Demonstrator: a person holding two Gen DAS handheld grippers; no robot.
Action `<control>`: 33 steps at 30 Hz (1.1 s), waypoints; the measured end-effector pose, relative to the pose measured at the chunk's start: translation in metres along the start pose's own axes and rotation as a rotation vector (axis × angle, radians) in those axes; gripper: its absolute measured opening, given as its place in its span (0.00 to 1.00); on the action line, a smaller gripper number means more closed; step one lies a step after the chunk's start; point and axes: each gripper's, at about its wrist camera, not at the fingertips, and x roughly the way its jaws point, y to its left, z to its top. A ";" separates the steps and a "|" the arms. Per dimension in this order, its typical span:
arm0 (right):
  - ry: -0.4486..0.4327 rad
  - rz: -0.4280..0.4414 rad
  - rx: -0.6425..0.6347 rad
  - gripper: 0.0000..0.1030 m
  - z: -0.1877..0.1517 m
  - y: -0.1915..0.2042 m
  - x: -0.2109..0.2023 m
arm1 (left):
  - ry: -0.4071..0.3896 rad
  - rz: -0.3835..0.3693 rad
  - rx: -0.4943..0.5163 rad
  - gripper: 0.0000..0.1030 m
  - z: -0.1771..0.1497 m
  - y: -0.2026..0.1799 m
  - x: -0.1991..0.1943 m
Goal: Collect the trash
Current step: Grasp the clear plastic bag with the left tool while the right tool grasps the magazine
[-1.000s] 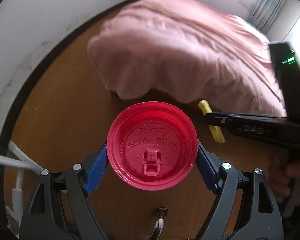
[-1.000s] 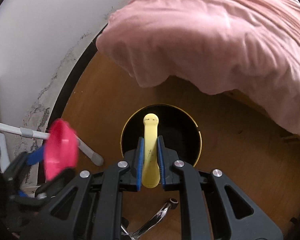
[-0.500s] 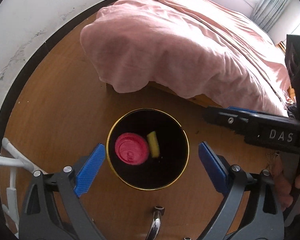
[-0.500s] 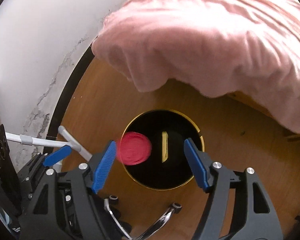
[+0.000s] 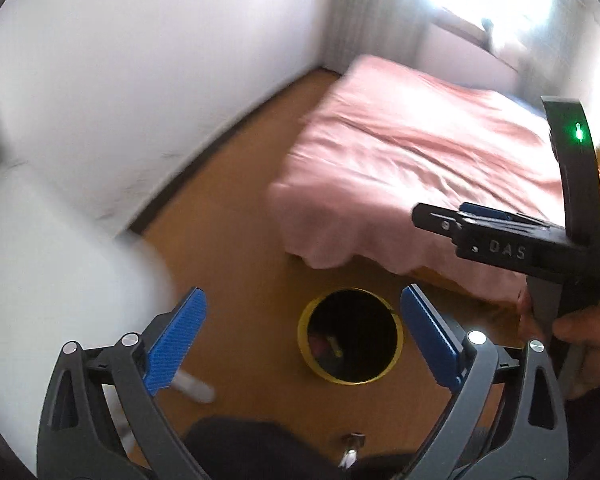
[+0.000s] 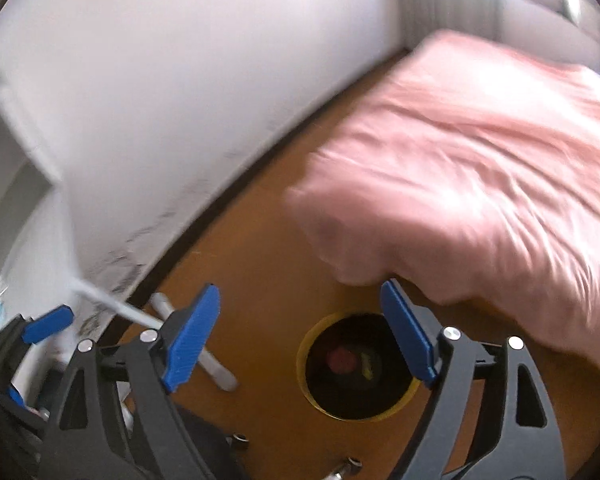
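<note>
A black bin with a yellow rim (image 5: 396, 354) (image 6: 304, 376) stands on the wooden floor below both grippers. A red lid (image 6: 339, 359) (image 5: 318, 346) and a yellow piece (image 6: 366, 365) (image 5: 334, 346) lie at its bottom. My left gripper (image 5: 302, 338) is open and empty, high above the bin. My right gripper (image 6: 300, 338) is open and empty too, also well above the bin; it shows in the left wrist view (image 5: 476, 216) at the right.
A bed with a pink cover (image 5: 412, 168) (image 6: 480, 152) fills the right. A white wall with a dark skirting board (image 5: 148, 80) runs along the left. A white metal frame leg (image 6: 216, 364) lies on the floor at the left. A white surface (image 5: 40, 264) is close at the left.
Both grippers have risen away from the bin, which now looks smaller. The lid and the yellow piece, falling half a second ago, now rest at the bin's bottom.
</note>
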 end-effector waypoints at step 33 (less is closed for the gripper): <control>0.381 0.550 -0.538 0.05 -0.072 0.490 0.066 | -0.136 0.639 -0.746 0.93 -0.258 0.330 -0.297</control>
